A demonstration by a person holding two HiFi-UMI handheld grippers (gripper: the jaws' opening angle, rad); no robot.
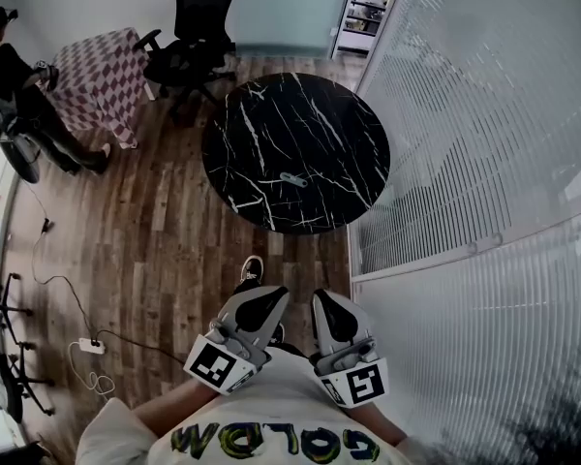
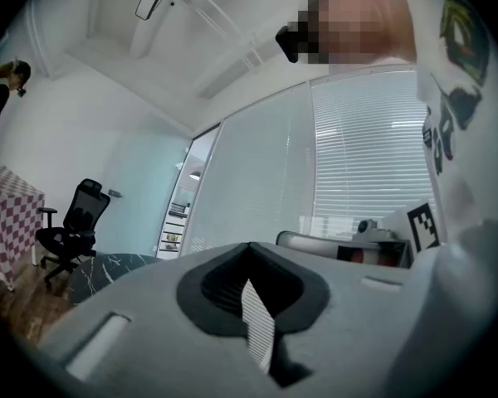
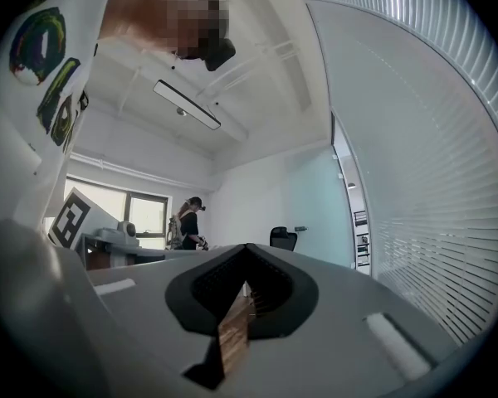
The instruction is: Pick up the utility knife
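Two tools are held close in front of your shirt: your left tool and right tool both have their jaws pressed together, gripping nothing. Beyond the wood floor, the utility knife lies near the middle of the round black marble tabletop, well apart from both.

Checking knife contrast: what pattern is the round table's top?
Black table top with white marble veins; clearest in the head view.

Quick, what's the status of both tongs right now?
Left tongs: closed, holding nothing.
Right tongs: closed, holding nothing.
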